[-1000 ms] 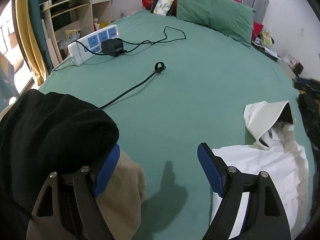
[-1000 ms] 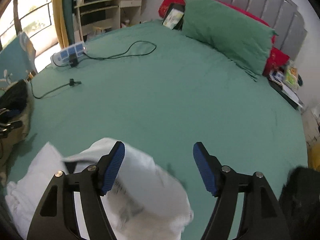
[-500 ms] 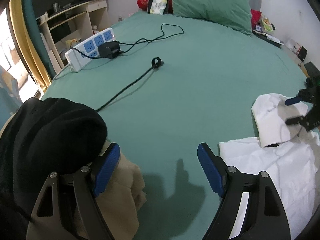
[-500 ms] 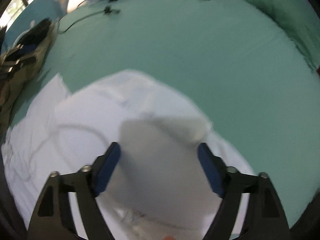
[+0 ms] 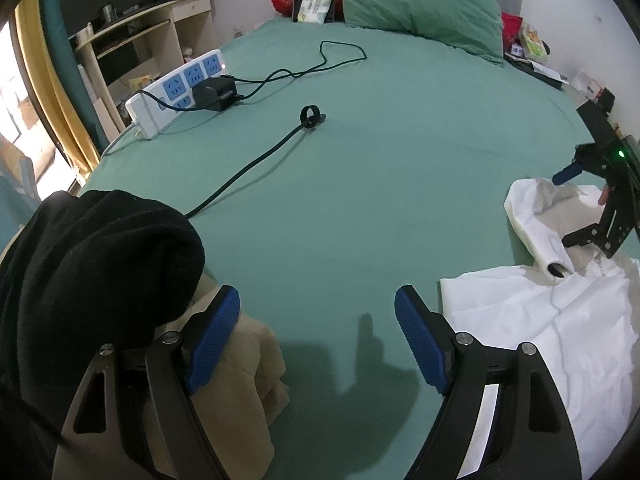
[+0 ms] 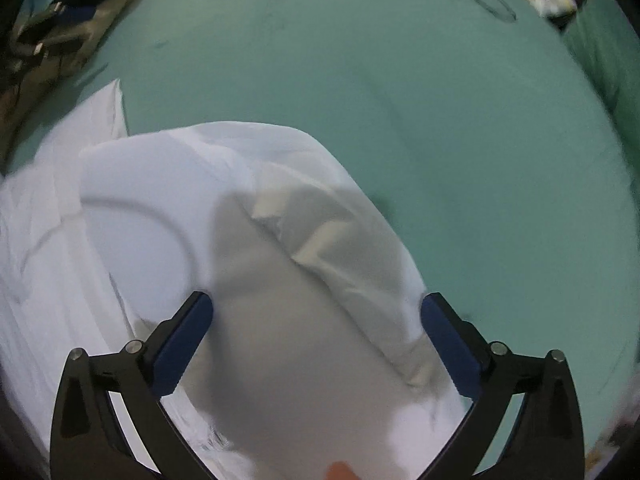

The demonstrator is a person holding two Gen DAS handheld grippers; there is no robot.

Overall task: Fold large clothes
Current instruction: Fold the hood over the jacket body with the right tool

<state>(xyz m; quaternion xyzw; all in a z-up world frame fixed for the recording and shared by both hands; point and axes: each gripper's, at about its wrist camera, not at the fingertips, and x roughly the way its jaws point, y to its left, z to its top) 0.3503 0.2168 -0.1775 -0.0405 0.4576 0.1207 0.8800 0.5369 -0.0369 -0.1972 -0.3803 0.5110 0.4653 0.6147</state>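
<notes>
While the right claw points almost straight down over the bed, its jaws have just been opening and now stand wide, with the white garment spread directly beneath them. A folded, shadowed hump of that garment sits between the two blue pads, and the picture is blurred here, so it looks as if neither pad presses the cloth, though I can't be fully sure at the right-hand pad. From the left wrist view the same white garment lies at the near right part of the green bed, just beside the left claw's right finger. The left claw is open too, nothing between its pads but bare sheet. A black garment and a tan garment are heaped by its left finger. Further up the bed lie a white power strip and a black cable.
</notes>
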